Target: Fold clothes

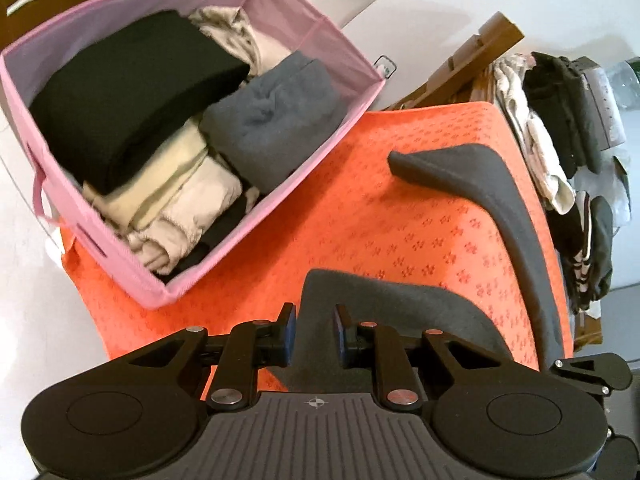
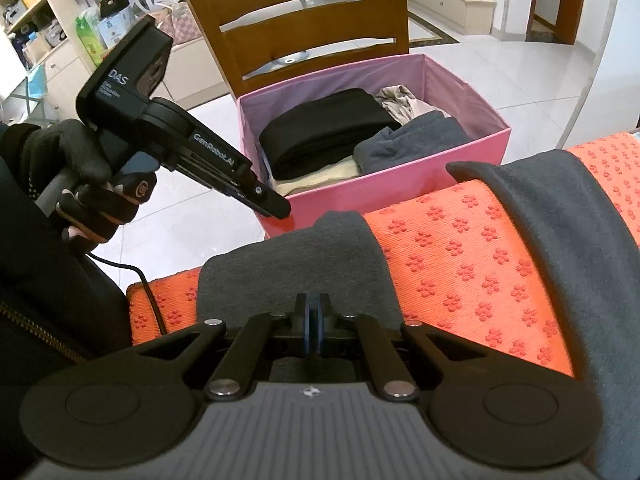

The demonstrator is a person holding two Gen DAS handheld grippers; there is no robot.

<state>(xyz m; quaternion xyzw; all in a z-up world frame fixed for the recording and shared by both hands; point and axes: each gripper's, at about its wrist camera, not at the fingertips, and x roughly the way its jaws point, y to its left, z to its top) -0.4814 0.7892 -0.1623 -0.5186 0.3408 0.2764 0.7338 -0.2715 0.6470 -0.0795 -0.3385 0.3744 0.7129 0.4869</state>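
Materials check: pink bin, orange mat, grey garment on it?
Pink storage bin: looks like thin woven or non-woven fabric over stiff panels; matte walls, creased seams, fabric loop handle.
Orange mat: ribbed woven textile, matte, with a darker raised flower pattern.
Grey garment: soft knit, possibly fleece or jersey; fuzzy matte surface, thick rolled edge.

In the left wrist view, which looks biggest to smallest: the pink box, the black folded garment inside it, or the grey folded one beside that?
1. Pink box, clearly largest; it holds both.
2. Black folded garment.
3. Grey folded garment, somewhat smaller, though part of each is hidden, so the last two are close.
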